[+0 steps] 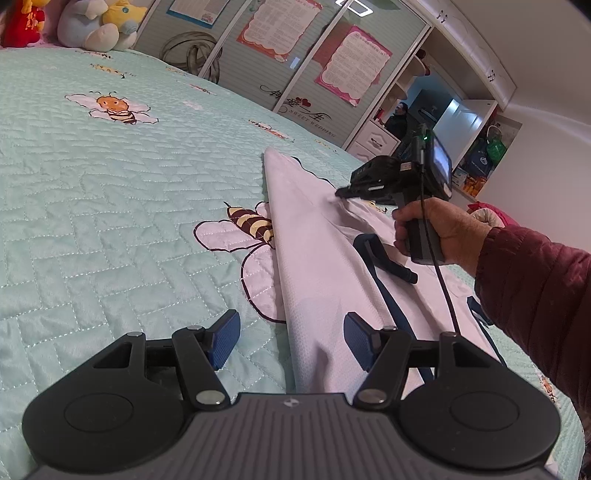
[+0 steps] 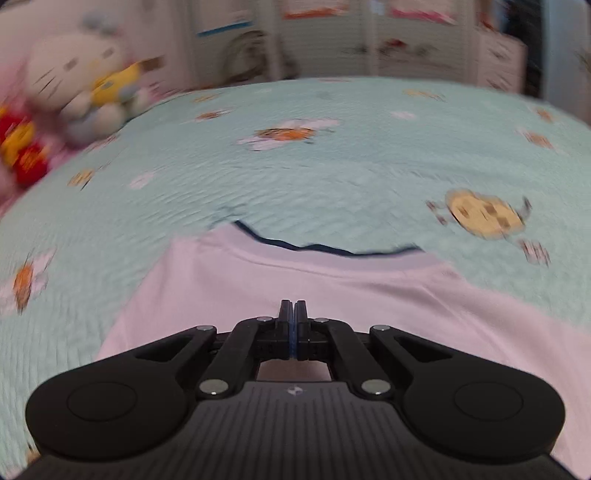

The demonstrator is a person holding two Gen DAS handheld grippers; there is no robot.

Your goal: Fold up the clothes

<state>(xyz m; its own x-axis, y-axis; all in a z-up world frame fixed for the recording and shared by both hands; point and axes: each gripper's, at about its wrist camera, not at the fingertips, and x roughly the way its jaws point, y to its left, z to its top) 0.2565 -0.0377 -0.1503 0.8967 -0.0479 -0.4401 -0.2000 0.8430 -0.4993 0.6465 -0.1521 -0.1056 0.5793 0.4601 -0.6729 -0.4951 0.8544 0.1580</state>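
Note:
A white garment (image 1: 314,258) with navy trim (image 1: 373,251) lies folded into a long strip on the bed. My left gripper (image 1: 291,325) is open, its blue pads on either side of the strip's near end, just above it. My right gripper (image 1: 338,192) is held by a hand (image 1: 443,229) and is shut, its tip pinching puckered cloth at the strip's far right edge. The right wrist view is blurred. There my right gripper (image 2: 294,304) has its fingers pressed together over the white garment (image 2: 258,280), whose navy-edged hem (image 2: 314,248) lies ahead.
A mint quilted bedspread (image 1: 110,203) with bee prints covers the bed. Plush toys (image 1: 92,22) sit at its far left corner. Wardrobe doors (image 1: 295,55) with posters stand behind the bed. A dark red sleeve (image 1: 535,288) reaches in from the right.

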